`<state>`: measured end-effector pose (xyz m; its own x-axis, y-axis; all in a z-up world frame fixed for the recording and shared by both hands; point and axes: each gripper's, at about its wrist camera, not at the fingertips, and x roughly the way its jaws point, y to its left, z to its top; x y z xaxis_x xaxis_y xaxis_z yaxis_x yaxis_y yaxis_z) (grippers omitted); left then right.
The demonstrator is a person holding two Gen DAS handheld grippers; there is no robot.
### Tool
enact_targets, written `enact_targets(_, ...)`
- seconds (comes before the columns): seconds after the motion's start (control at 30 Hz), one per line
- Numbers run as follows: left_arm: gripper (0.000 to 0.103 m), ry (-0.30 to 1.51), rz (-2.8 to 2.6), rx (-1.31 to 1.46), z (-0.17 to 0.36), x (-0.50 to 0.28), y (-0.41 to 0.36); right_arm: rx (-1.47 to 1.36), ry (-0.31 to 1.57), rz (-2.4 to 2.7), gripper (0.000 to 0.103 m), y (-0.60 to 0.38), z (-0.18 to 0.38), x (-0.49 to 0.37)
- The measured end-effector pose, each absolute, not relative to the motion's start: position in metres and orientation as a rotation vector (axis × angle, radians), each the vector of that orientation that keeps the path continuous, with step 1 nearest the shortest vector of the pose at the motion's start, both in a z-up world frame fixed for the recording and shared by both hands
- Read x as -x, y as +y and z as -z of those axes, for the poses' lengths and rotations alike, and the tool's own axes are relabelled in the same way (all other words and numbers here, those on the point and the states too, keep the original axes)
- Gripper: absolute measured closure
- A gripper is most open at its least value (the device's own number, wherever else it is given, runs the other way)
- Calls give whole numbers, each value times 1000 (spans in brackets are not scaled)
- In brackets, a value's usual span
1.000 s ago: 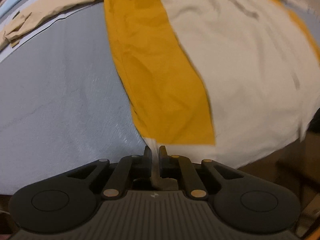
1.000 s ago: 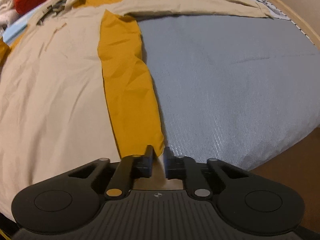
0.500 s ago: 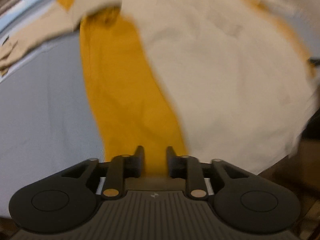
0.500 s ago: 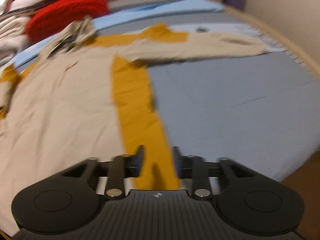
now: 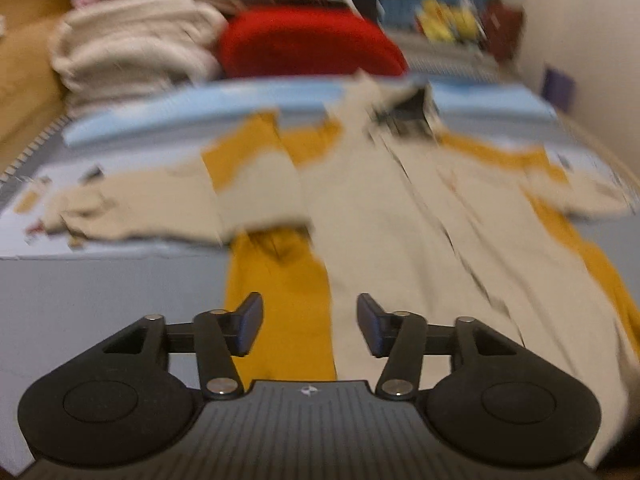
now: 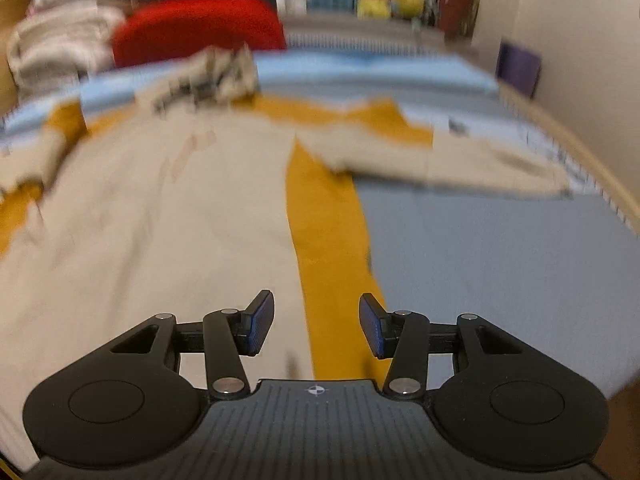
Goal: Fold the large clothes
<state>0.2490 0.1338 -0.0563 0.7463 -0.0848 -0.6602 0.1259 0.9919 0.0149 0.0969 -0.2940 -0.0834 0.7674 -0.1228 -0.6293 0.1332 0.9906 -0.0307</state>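
Tongs on both sides stand with fingers spread wide and hold nothing: the left gripper [image 5: 310, 326] hovers over the shirt's [image 5: 400, 216] yellow side panel, the right gripper [image 6: 316, 330] over the opposite yellow strip. Both point toward the collar. The beige and yellow shirt [image 6: 168, 216] lies flat, sleeves out, on a grey bed [image 6: 500, 260]. Beyond it sit a red cushion [image 5: 308, 44], folded beige laundry [image 5: 136, 44] and a pale wall [image 6: 580, 40]. Both views are blurred.
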Motion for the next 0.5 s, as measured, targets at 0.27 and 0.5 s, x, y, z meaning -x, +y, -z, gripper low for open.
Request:
enact_targets(0.27,31,555,34,3,45,-264,119,32,428,80,54,-259,49,-97)
enact_targets(0.5,31,554,4,-11,48,-304,115,98,265,47,48,-232,12,-109)
